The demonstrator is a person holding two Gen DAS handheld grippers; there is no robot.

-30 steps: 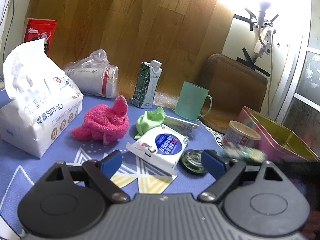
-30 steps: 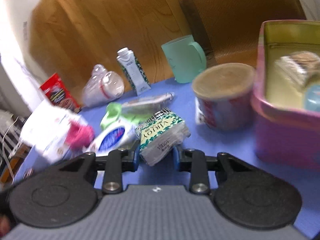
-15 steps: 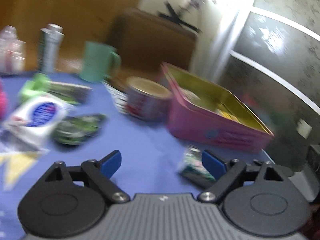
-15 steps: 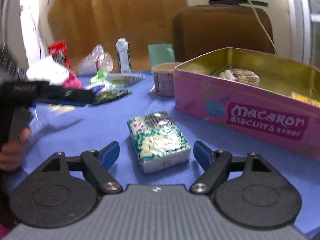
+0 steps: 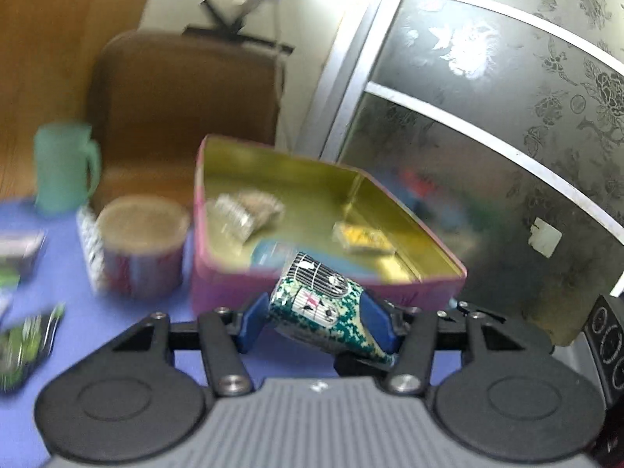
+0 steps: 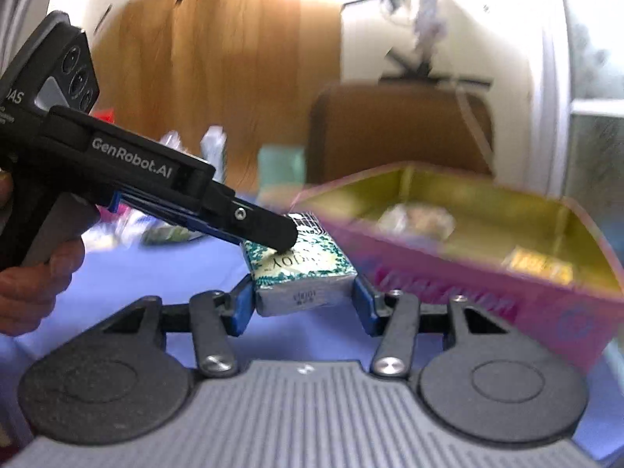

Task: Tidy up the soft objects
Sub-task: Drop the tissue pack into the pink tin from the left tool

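The tissue pack was a small soft packet in a green-and-white floral wrapper with a birdcage drawing on one face and a plain white end showing small print. It looked slightly squashed and sat tilted in my left wrist view.

Right behind it stood the pink biscuit tin, open, its gold inside holding a crumpled foil-wrapped bundle and a small yellow packet. To the tin's left were a round lidded can and a mint-green mug, all on the blue tabletop. A brown chair back rose behind them. The tin's near wall was just beyond the pack, blurred in my right view.

My left claw was clenched on the tissue pack, its blue pads pressed against both sides. In the right wrist view that same claw reached in from the left, its tip over the pack's top face. My right claw bracketed the pack's near end, pads just beside each side; whether they touched it I could not tell. The pack lay between both claws, just in front of the tin.
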